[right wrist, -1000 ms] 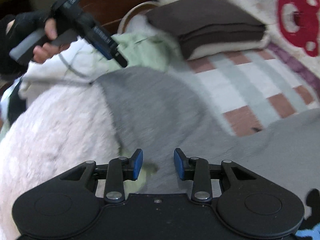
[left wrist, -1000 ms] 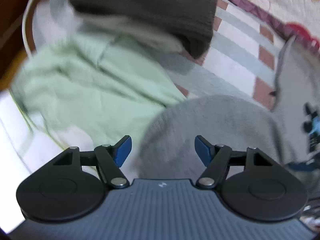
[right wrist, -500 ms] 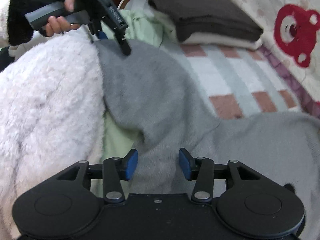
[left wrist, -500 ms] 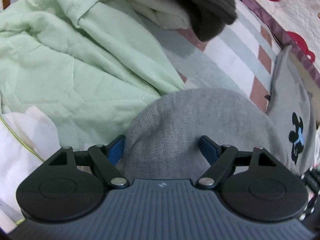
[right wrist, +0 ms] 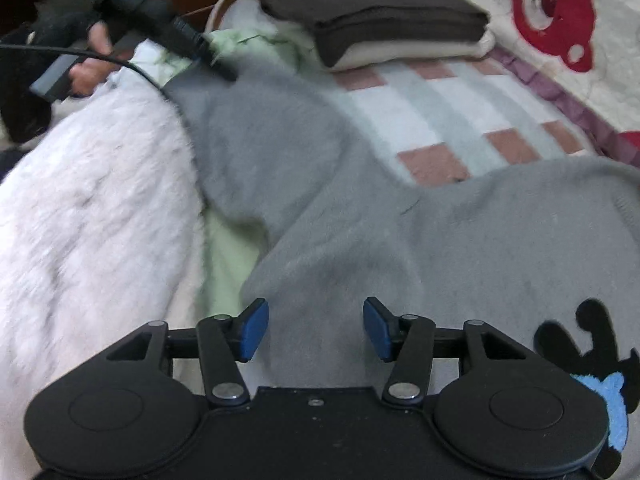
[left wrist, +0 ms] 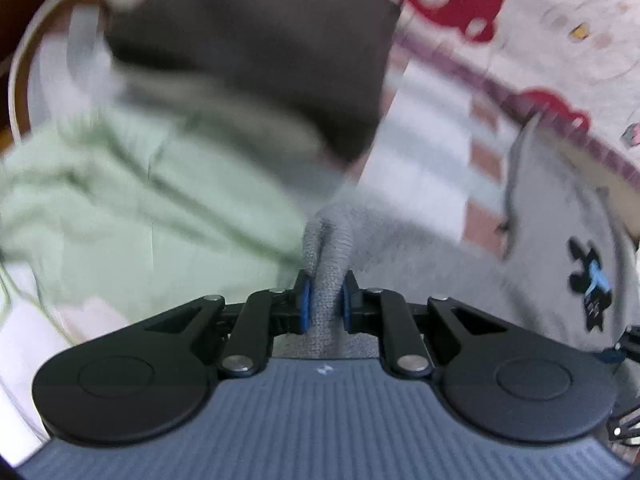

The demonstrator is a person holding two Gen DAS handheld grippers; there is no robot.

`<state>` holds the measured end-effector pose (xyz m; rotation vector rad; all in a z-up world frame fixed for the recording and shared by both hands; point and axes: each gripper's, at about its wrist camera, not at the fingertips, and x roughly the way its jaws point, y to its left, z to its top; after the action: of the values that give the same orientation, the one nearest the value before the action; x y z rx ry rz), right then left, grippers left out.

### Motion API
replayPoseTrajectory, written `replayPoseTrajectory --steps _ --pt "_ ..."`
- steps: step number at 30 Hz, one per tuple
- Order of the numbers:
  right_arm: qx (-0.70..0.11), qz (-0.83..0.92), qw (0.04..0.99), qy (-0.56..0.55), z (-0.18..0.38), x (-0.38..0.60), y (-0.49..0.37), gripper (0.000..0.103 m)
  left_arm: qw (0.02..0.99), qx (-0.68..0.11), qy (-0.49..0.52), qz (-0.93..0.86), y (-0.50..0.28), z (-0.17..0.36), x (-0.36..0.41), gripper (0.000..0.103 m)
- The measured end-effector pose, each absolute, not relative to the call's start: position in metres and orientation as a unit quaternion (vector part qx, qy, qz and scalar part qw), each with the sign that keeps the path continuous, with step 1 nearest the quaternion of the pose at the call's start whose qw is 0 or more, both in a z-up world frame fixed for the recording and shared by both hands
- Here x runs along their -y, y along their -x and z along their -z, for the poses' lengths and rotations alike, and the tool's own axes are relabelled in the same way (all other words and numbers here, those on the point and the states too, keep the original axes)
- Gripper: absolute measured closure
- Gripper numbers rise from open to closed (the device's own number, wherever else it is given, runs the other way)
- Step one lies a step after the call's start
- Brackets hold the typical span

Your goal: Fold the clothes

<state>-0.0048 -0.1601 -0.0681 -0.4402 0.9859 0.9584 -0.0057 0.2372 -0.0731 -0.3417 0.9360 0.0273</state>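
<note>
A grey knit sweater (right wrist: pixel 460 248) with a black and blue figure on its front lies across the bed; it also shows in the left wrist view (left wrist: pixel 560 248). My left gripper (left wrist: pixel 325 300) is shut on the end of its sleeve (left wrist: pixel 328 240), which bunches between the blue pads. In the right wrist view that gripper (right wrist: pixel 224 72) sits at the far end of the stretched sleeve. My right gripper (right wrist: pixel 316 330) is open, low over the sweater near the sleeve's base, with grey cloth between its fingers.
A pale green quilted garment (left wrist: pixel 140 208) lies left of the sleeve. A folded stack, dark brown over cream (right wrist: pixel 376 12), sits at the back. A fluffy white garment (right wrist: pixel 88 208) fills the left. The checked blanket (right wrist: pixel 432 112) and a bear-print quilt (right wrist: pixel 560 20) lie right.
My left gripper has closed on the sleeve end and lifted it; the view is blurred by motion. My right gripper has moved forward over the sweater and stays open.
</note>
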Motion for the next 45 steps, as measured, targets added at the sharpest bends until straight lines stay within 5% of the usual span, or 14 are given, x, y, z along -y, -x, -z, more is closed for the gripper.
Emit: replayPoseTrajectory --steps 7,14,17,20,27,32,35,42,45 --pt "-0.462 -0.436 0.768 0.085 0.044 0.191 -0.029 0.045 0.924 -0.361 0.124 -0.024 -0.02 0.01 -0.233 0.09" --pt "-0.537 -0.425 0.723 0.094 0.088 0.139 -0.048 0.045 0.901 -0.425 -0.008 -0.082 -0.056 0.071 -0.216 0.087" --pt "-0.567 -0.438 0.692 0.082 0.113 0.117 -0.036 0.042 0.894 -0.43 0.019 -0.124 -0.05 0.08 -0.229 0.079" --pt "-0.574 -0.443 0.686 0.069 0.117 0.116 -0.032 0.042 0.905 -0.396 0.057 -0.146 -0.026 0.06 -0.247 0.046" --pt "-0.576 -0.45 0.682 0.033 0.113 0.128 -0.033 0.042 0.847 -0.454 0.251 -0.114 0.02 0.064 -0.29 0.042" --pt "-0.579 -0.446 0.68 -0.059 0.111 0.149 -0.047 0.043 0.834 -0.421 0.347 -0.084 0.026 0.097 -0.302 0.036" --pt "-0.595 -0.399 0.673 -0.184 0.121 0.181 -0.067 0.042 0.828 -0.415 0.359 -0.116 0.008 0.119 -0.308 0.035" --pt "-0.592 -0.348 0.718 -0.114 0.112 0.201 -0.066 0.042 0.849 -0.428 0.26 -0.169 -0.025 0.134 -0.291 0.039" --pt "-0.59 -0.34 0.728 -0.073 0.108 0.203 -0.066 0.042 0.856 -0.418 0.245 -0.182 -0.031 0.135 -0.29 0.056"
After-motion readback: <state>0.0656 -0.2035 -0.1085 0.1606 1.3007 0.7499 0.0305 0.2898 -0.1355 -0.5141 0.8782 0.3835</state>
